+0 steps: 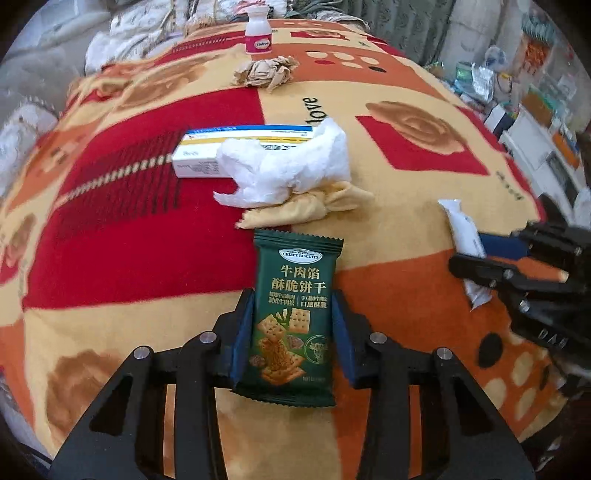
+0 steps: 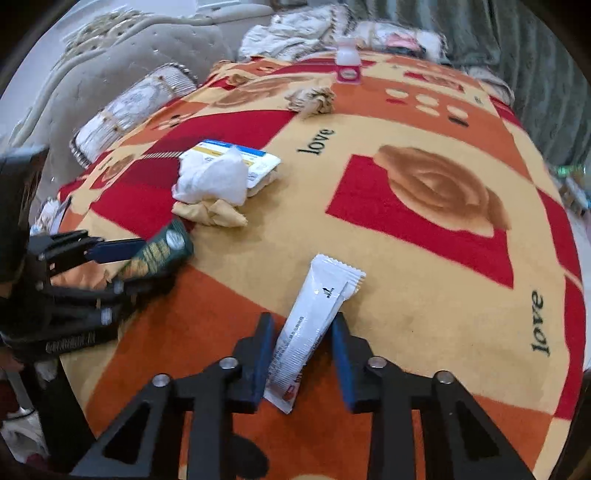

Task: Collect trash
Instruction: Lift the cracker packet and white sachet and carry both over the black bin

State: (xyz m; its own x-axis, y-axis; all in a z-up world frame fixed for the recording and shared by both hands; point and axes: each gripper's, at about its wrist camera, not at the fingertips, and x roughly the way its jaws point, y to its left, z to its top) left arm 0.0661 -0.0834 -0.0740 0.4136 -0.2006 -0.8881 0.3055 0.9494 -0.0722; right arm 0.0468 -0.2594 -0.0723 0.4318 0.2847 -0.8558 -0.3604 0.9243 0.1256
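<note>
Trash: several pieces spread over the patterned blanket [image 1: 122,229]
Left wrist, gripper: left gripper [image 1: 293,332] has fingers on both sides of the green biscuit packet [image 1: 293,314], pads touching its edges; reads as clamped on it
Left wrist, far: white tissue [image 1: 284,166] overlaps a white box [image 1: 207,153]; yellow wrapper [image 1: 306,208] just near of the tissue; crumpled brown paper [image 1: 267,72] and small bottle [image 1: 258,31] at far edge
Left wrist, right: right gripper [image 1: 509,266] over the white sachet [image 1: 463,230]
Right wrist, gripper: right gripper straddles the white sachet; left pad touching, gap at right pad, so not fully closed on it
Right wrist, left: left gripper holds the packet, blurred
Step advice: close the right fingers squarely on the sachet mid-body before lifting; thin film may slip or fold, so grip firm and lift straight
</note>
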